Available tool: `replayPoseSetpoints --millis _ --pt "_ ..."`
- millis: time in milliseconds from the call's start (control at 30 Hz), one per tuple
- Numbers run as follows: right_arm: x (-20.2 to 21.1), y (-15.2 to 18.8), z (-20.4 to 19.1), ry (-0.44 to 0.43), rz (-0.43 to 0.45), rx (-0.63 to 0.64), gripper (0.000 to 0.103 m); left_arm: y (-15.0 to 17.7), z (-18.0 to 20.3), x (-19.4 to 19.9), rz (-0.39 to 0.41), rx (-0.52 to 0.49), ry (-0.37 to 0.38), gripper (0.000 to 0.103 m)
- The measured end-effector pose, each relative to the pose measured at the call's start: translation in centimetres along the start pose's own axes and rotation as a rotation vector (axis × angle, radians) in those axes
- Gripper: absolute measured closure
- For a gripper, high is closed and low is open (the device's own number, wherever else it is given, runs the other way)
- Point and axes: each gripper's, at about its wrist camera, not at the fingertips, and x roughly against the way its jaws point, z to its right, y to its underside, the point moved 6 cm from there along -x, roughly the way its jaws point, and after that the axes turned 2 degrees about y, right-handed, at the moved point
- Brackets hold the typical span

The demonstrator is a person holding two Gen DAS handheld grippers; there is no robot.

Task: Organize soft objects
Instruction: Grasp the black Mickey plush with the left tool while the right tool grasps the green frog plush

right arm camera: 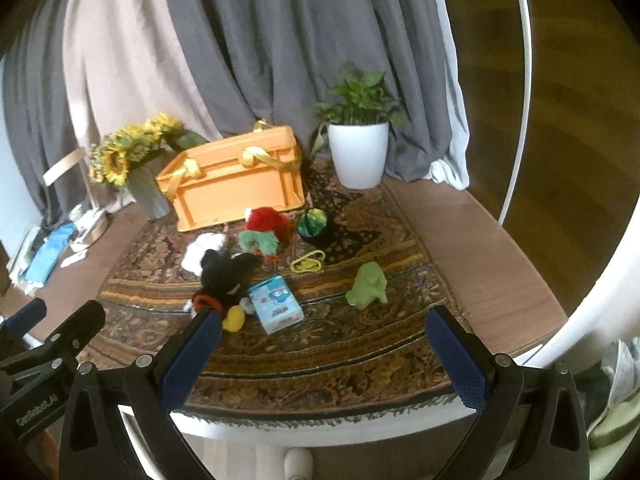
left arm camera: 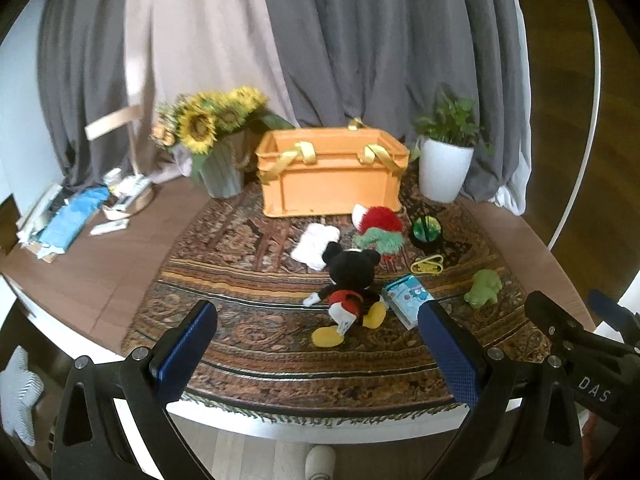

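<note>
An orange crate (left arm camera: 332,184) (right arm camera: 236,188) with yellow handles stands at the back of the patterned rug. In front of it lie a black mouse plush (left arm camera: 350,280) (right arm camera: 224,276), a red and green plush (left arm camera: 378,226) (right arm camera: 266,226), a white cloth (left arm camera: 316,244) (right arm camera: 202,250) and a green frog plush (left arm camera: 484,286) (right arm camera: 368,286). My left gripper (left arm camera: 320,348) hovers open over the rug's near edge, short of the mouse plush. My right gripper (right arm camera: 324,356) is open too, with nothing between its fingers; its other view is the black frame (left arm camera: 576,336) at the right.
A blue box (left arm camera: 406,300) (right arm camera: 276,308), a yellow strap (left arm camera: 428,266) (right arm camera: 308,262) and a green-black ball (left arm camera: 426,230) (right arm camera: 314,222) lie among the toys. Sunflowers (left arm camera: 208,120) (right arm camera: 128,152) stand left of the crate, a white potted plant (left arm camera: 444,168) (right arm camera: 358,152) right. Papers (left arm camera: 72,216) clutter the far left.
</note>
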Motion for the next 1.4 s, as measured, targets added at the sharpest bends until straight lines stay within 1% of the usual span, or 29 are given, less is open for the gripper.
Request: replayPoseSetpoints --millis 133,333,433,667,1033,1300,1400 --pt "-2.6 -0.3 0.5 0.035 -0.028 -0.04 0.001 -0.7 0.4 -3.6 -0.051 -0.031 0.029 0.004" --pt "-6.3 -0.4 0.9 0.082 -0.06 -0.07 0.001 -1.3 1.4 -8.1 -0.1 -0.073 0.056 0.007" --pt "-8.3 -0.2 1.0 0.1 -0.083 -0.082 0.001 -1.4 1.7 -10.5 -0.135 -0.088 0.068 0.009" --pt "-12.3 0.1 1.6 0.163 -0.123 -0.091 0.001 -1.0 2.5 -15.8 -0.222 -0.113 0.103 0.016" --pt "-16.8 0.8 2.7 0.229 -0.163 -0.112 0.005 -0.4 3.6 -21.1 -0.293 -0.124 0.126 0.022" --pt "-18.8 0.9 3.1 0.256 -0.187 -0.117 0.013 -0.1 4.0 -23.8 -0.338 -0.13 0.145 0.028" --pt "-19.5 1.1 3.2 0.261 -0.202 -0.118 0.021 0.1 4.1 -24.4 -0.349 -0.132 0.152 0.034"
